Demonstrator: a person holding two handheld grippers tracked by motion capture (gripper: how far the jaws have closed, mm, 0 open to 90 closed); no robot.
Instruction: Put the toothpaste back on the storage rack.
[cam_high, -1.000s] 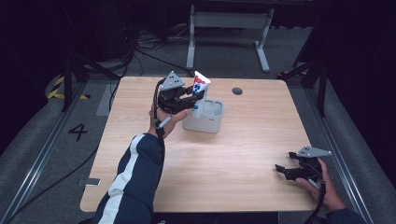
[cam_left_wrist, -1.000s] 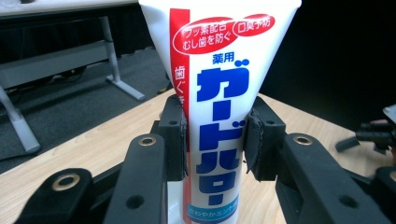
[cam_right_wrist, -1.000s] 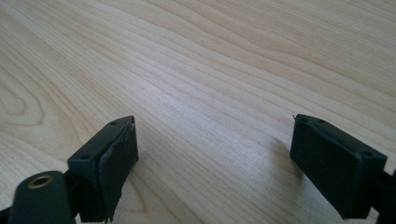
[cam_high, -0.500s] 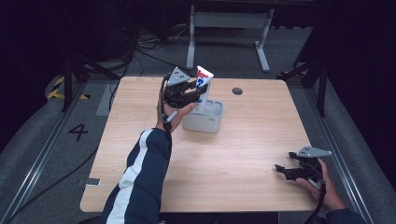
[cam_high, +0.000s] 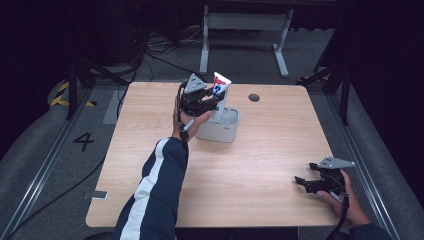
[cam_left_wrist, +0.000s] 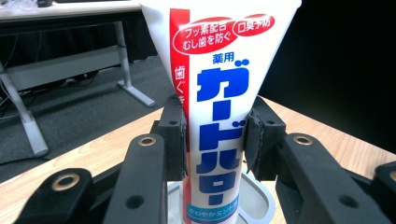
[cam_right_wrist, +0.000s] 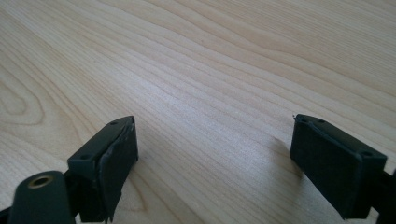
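Step in hand: the toothpaste tube (cam_high: 220, 89) is judged to be going into, or standing in, the grey holder (cam_high: 223, 131) at the far middle of the table (cam_high: 270, 160).
Left gripper (cam_high: 207, 102): its 2 jaws are closed on the tube's lower body, one pad on each side, as the left gripper view shows; the tube (cam_left_wrist: 217, 116) stands upright between them, flat crimped end up.
Tube position: directly over the holder (cam_left_wrist: 261, 200), whose rim appears below the jaws; the cap end points down into it.
Right gripper (cam_high: 311, 183): rests near the table's right front edge with jaws spread wide and nothing between them, well apart from the holder; the right gripper view shows bare wood (cam_right_wrist: 224, 70) between its pads.
Advice on descent: keep the tube vertical and centred over the opening; a tilt risks catching the cap on the rim.
Advice on release: part the jaws only once the base is felt to bear on the holder floor, then withdraw straight up so the pads do not drag the tube over.
Advice on holder: it looks light and unsecured, so push down gently to avoid sliding it.
Hidden: the tube's cap and the holder's interior are covered by the jaws and the tube; whether the cap touches the bottom cannot be told.
Cut off: the tube's top edge leaves the left gripper view.
Hard to make out: the holder's compartments, if any.
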